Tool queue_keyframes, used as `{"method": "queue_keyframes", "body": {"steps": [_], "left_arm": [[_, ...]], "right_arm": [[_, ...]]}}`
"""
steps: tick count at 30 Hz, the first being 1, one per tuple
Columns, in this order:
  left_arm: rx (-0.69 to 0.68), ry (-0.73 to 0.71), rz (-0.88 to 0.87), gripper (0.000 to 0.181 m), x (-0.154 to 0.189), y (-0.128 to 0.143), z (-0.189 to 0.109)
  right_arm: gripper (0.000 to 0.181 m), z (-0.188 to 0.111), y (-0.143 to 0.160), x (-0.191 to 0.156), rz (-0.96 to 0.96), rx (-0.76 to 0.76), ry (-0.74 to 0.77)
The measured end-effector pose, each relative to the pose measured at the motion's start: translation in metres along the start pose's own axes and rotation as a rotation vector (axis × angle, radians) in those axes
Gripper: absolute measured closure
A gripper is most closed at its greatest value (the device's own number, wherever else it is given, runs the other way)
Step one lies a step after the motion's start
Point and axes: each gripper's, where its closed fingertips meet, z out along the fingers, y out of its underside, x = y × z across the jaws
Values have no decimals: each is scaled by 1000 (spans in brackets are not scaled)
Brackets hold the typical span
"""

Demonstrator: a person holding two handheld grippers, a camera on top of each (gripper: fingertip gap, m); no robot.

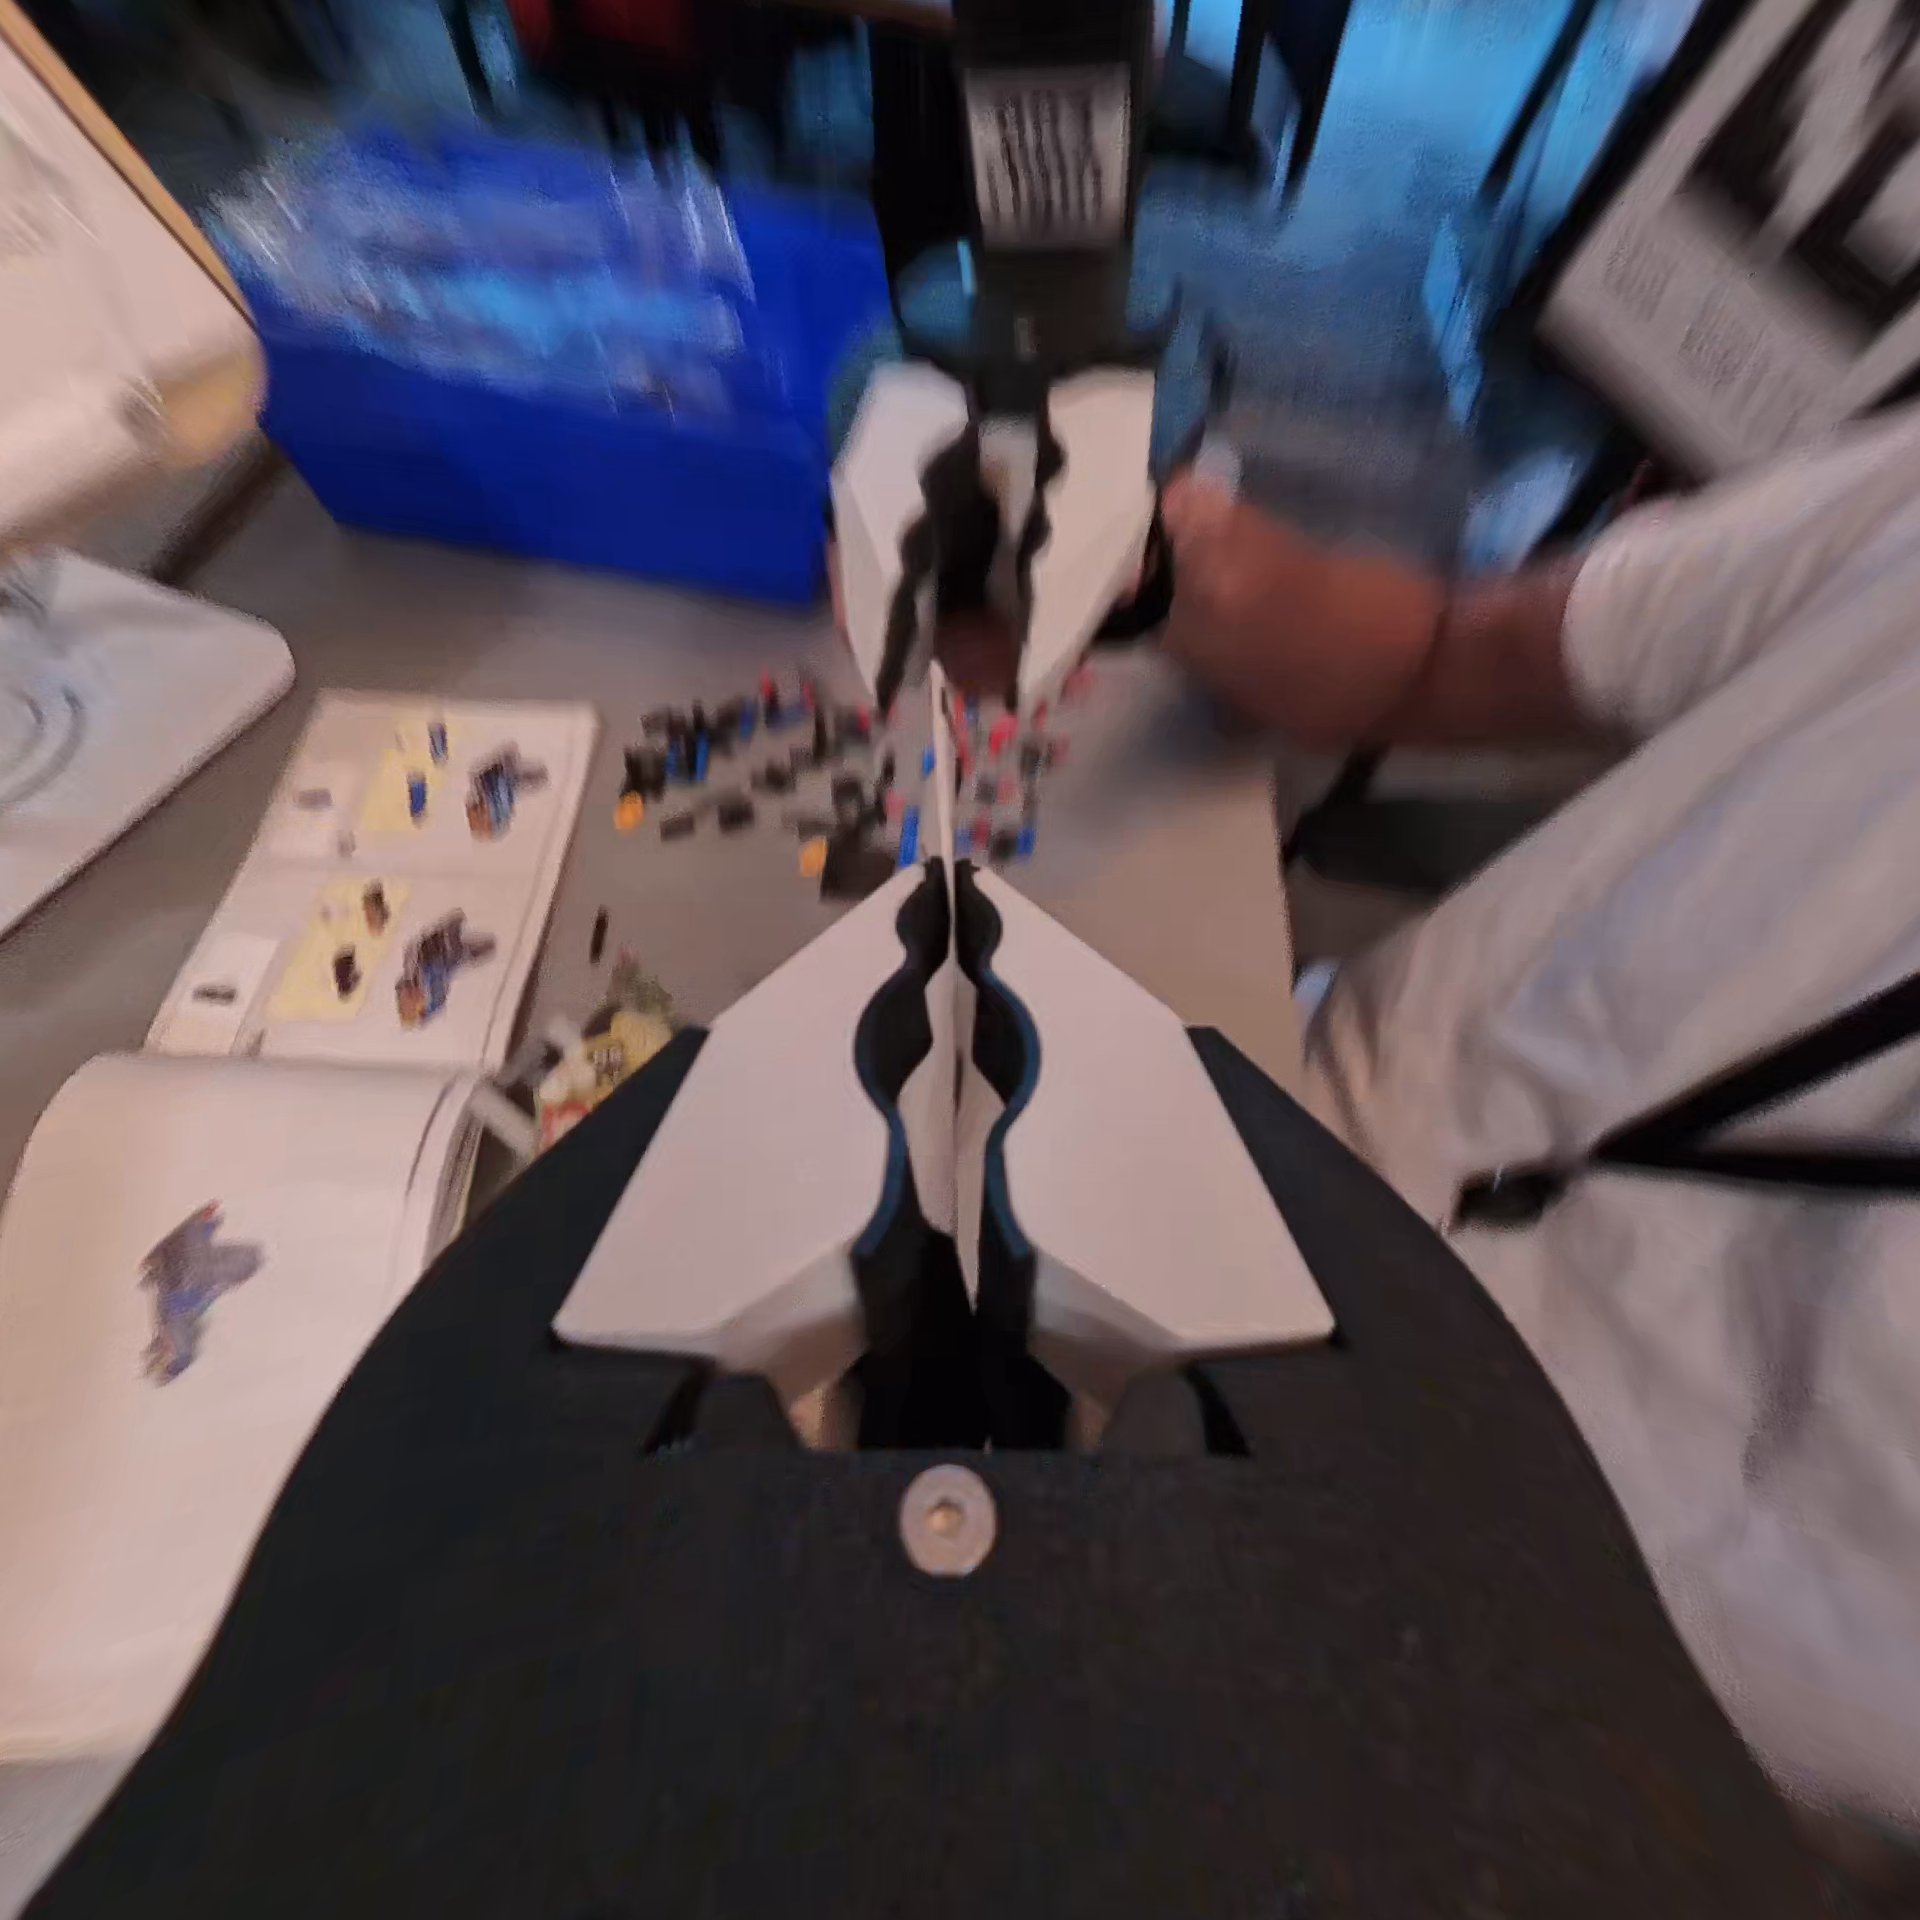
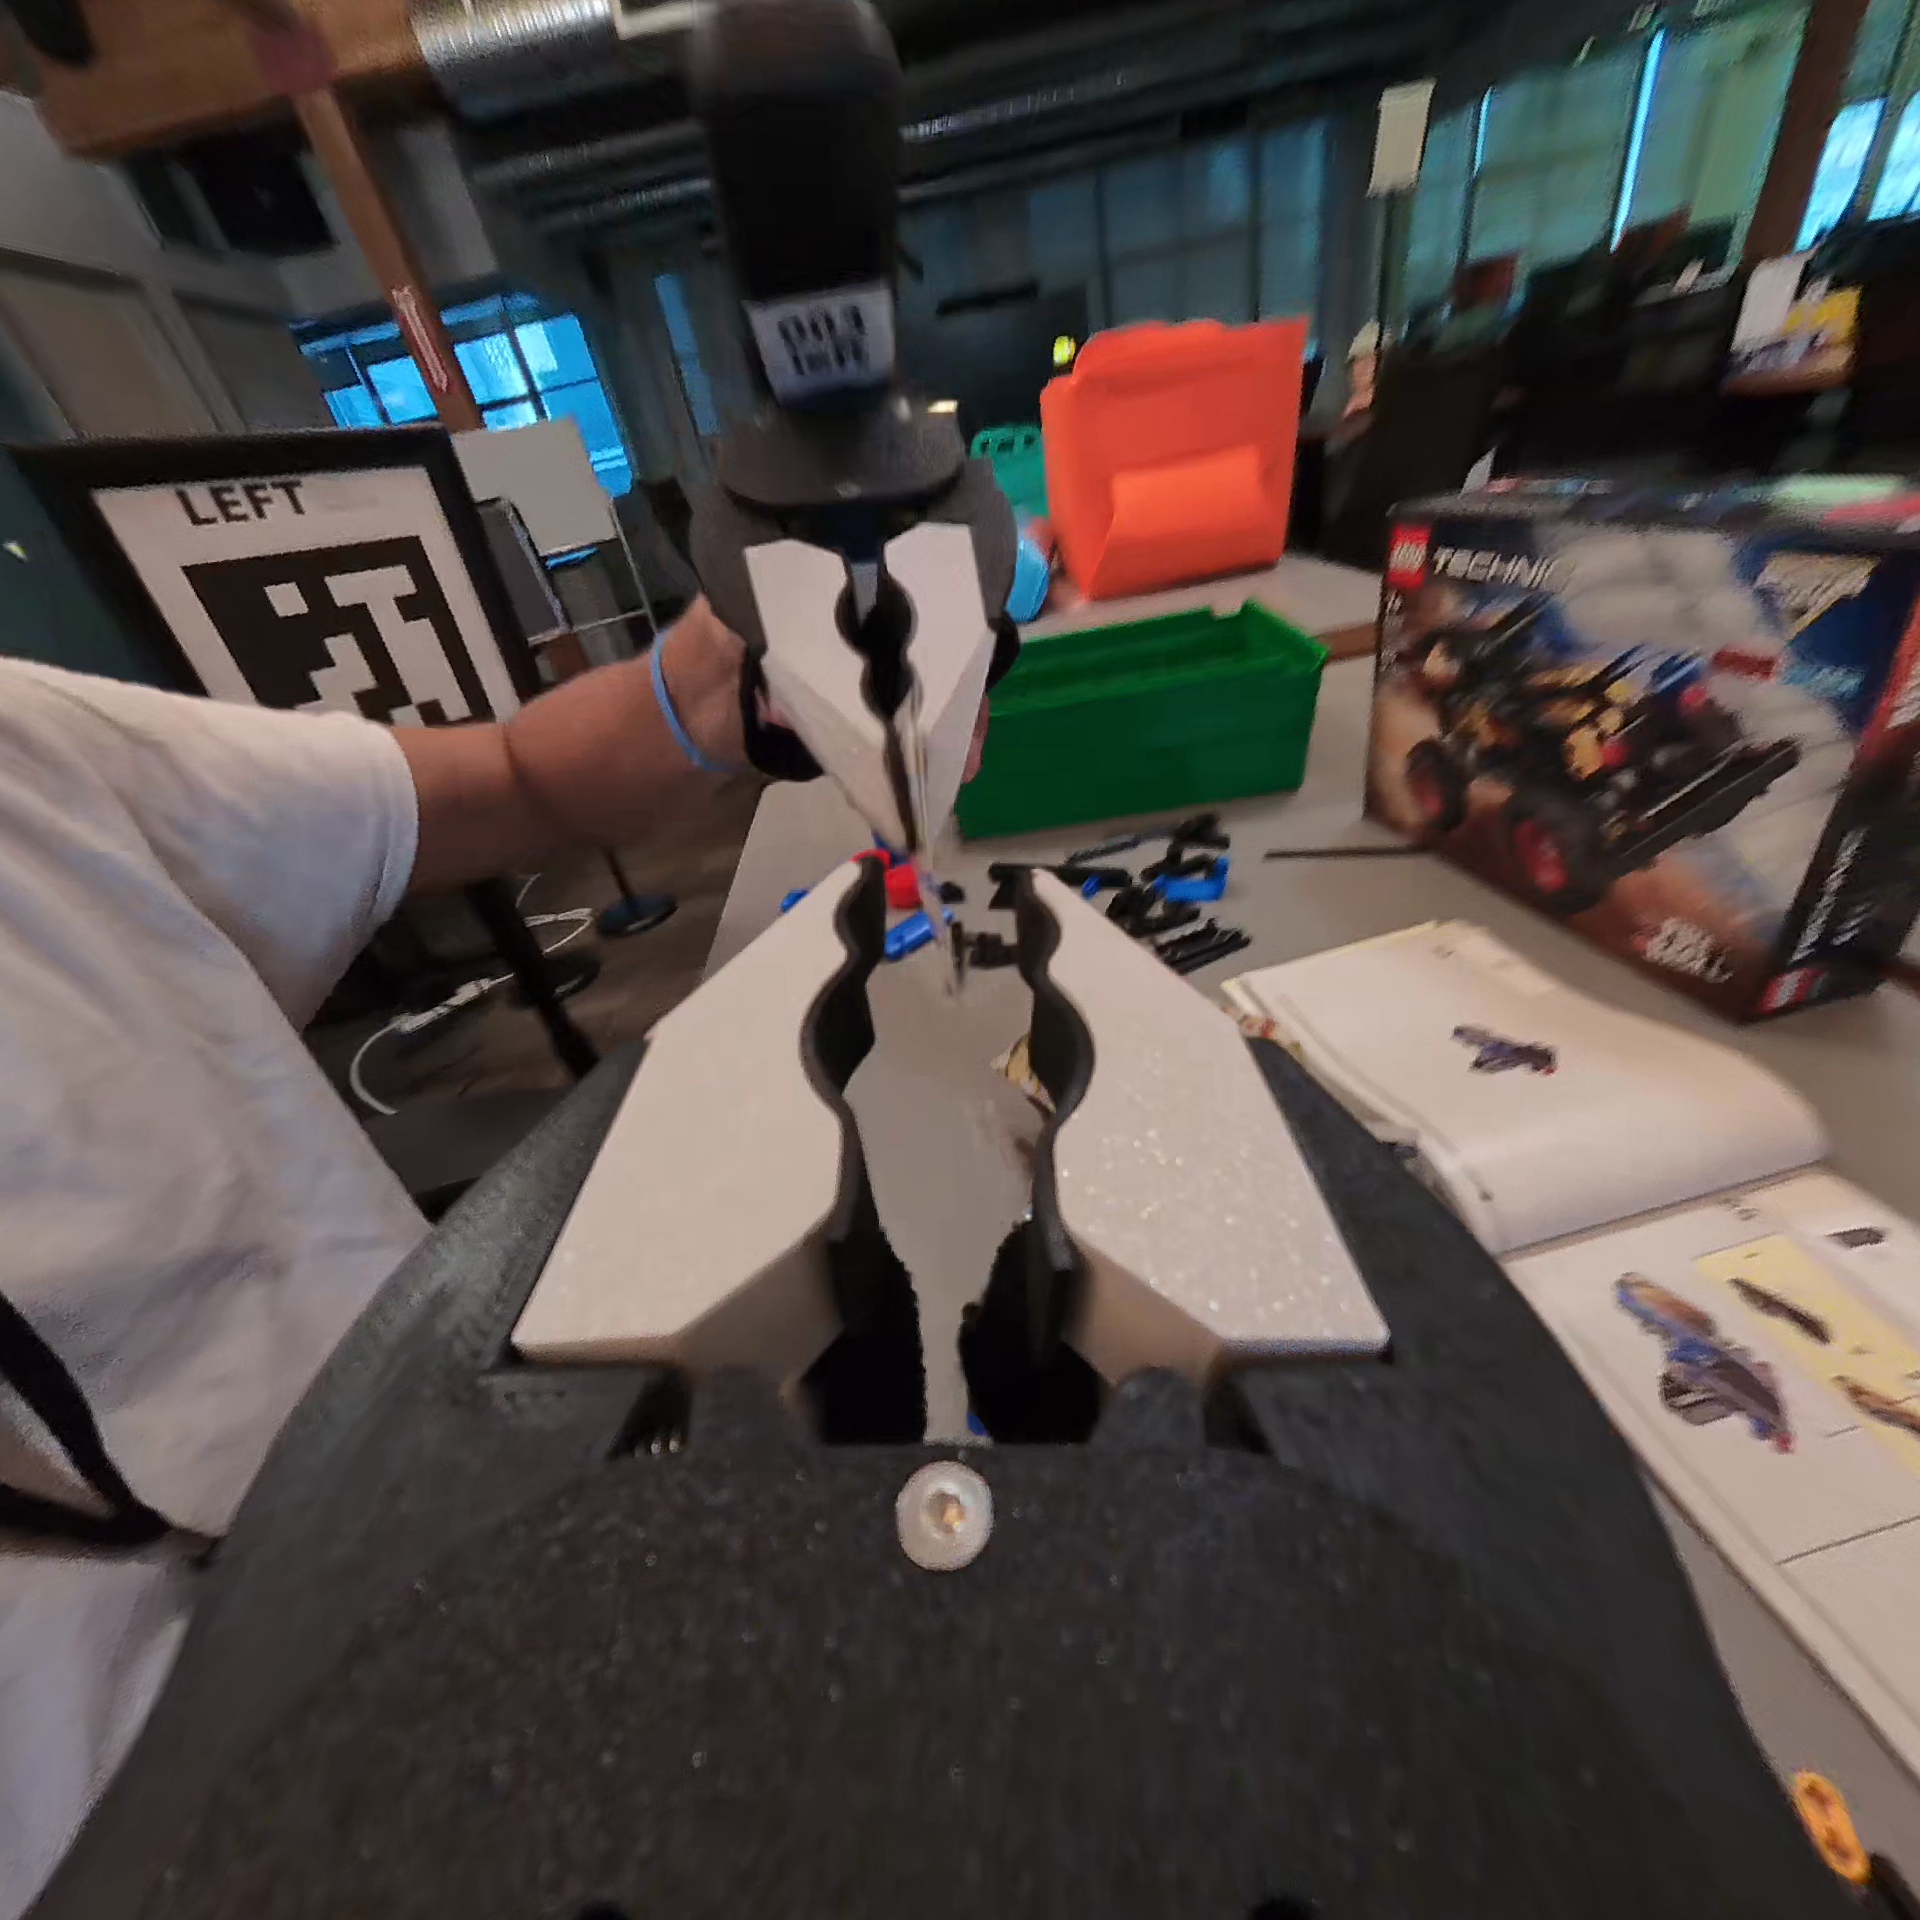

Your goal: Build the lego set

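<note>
My left gripper (image 1: 953, 868) is shut on a thin white sheet (image 1: 943, 790) seen edge-on, which sticks out ahead of its tips. In the right wrist view the left gripper (image 2: 914, 831) points down and the sheet (image 2: 940, 935) hangs below it. My right gripper (image 2: 940, 883) is open, with its tips on either side of the hanging sheet and not closed on it. It faces the left gripper in the left wrist view (image 1: 956, 675). Several small black, blue and red lego pieces (image 1: 831, 769) lie on the grey table (image 2: 1351, 904) beneath both grippers.
An open instruction booklet (image 1: 395, 862) (image 2: 1507, 1081) lies beside the pieces. The lego box (image 2: 1621, 727) (image 1: 540, 364) stands behind them. A green bin (image 2: 1143, 717) sits at the far table edge. A small crumpled bag (image 1: 613, 1039) lies near the booklet. A person's arms hold both grippers. Both grippers' tips are close together, under 4 cm apart.
</note>
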Motion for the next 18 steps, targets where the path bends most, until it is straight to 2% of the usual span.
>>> {"method": "queue_keyframes", "body": {"steps": [2,3,6,8,11,13,15,18], "left_arm": [[259,43,-62,181,2,-17,-21],[343,28,-90,181,-3,-19,-30],[463,91,-127,181,2,-10,-41],[506,122,-156,181,4,-3,-41],[501,129,-196,181,1,8,-33],[440,90,-190,181,-6,19,-28],[385,78,-167,161,-9,27,-24],[289,144,-136,155,1,34,-14]], "right_arm": [[153,-2,0,2,-46,-2,27],[151,-1,4,1,-58,-27,23],[146,4,8,-2,-13,-20,-30],[156,6,7,-8,25,14,-93],[181,9,18,-10,46,-31,-134],[181,9,22,-12,72,-57,-159],[181,8,25,-13,103,-87,-177],[181,8,31,-17,135,-128,-211]]}}
